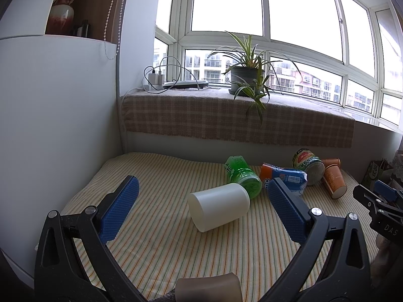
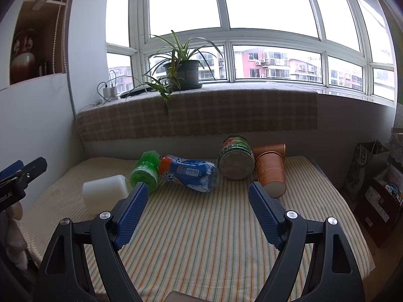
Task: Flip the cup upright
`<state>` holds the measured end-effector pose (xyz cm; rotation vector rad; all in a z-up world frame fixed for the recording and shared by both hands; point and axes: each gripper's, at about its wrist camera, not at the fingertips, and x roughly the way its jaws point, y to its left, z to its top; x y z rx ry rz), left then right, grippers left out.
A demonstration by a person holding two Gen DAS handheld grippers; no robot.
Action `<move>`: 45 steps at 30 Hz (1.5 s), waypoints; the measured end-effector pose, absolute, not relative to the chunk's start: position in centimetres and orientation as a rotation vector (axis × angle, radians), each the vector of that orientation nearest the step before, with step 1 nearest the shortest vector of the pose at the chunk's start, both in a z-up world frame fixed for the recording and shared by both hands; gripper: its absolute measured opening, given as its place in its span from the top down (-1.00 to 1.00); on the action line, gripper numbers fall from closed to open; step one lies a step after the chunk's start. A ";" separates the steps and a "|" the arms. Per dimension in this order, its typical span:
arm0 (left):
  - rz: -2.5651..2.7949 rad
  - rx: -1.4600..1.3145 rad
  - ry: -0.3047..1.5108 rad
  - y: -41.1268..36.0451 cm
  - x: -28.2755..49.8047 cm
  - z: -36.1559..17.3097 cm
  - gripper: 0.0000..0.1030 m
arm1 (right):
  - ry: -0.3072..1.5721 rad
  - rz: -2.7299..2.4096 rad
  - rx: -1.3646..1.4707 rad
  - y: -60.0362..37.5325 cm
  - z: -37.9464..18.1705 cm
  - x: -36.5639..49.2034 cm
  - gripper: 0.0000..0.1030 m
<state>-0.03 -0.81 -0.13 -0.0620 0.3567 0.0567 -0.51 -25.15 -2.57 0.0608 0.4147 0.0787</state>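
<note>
A white cup (image 1: 218, 206) lies on its side on the striped cloth, between the open fingers of my left gripper (image 1: 201, 191) and a little beyond them. It also shows at the left in the right wrist view (image 2: 104, 193). An orange paper cup (image 2: 271, 170) lies on its side at the back right, also in the left wrist view (image 1: 333, 180). My right gripper (image 2: 196, 193) is open and empty above the cloth, short of the bottles. Its tip shows at the right edge of the left wrist view (image 1: 377, 196).
A green bottle (image 1: 241, 176), a blue and orange bottle (image 2: 189, 172) and a jar (image 2: 235, 161) lie on the striped table (image 2: 201, 226) at the back. A wall and sill with a plaid cloth (image 2: 201, 110) and a potted plant (image 1: 245, 75) stand behind. Bags (image 2: 372, 176) stand at the right.
</note>
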 end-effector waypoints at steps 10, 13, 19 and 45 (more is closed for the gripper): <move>0.074 -0.074 0.362 0.5 -0.2 -0.4 -1.00 | 0.425 0.115 0.040 -23.8 -2.6 0.2 -0.58; 0.082 -0.076 0.365 0.9 -0.2 -0.5 -1.00 | 0.429 0.126 0.035 -23.4 -2.7 0.4 -0.58; 0.091 -0.081 0.368 1.5 -0.3 -0.6 -1.00 | 0.437 0.149 0.015 -22.5 -2.7 0.8 -0.58; 0.169 -0.111 0.470 7.1 -1.1 -3.4 -1.00 | 0.548 0.609 -0.367 -12.9 -3.6 8.1 -0.58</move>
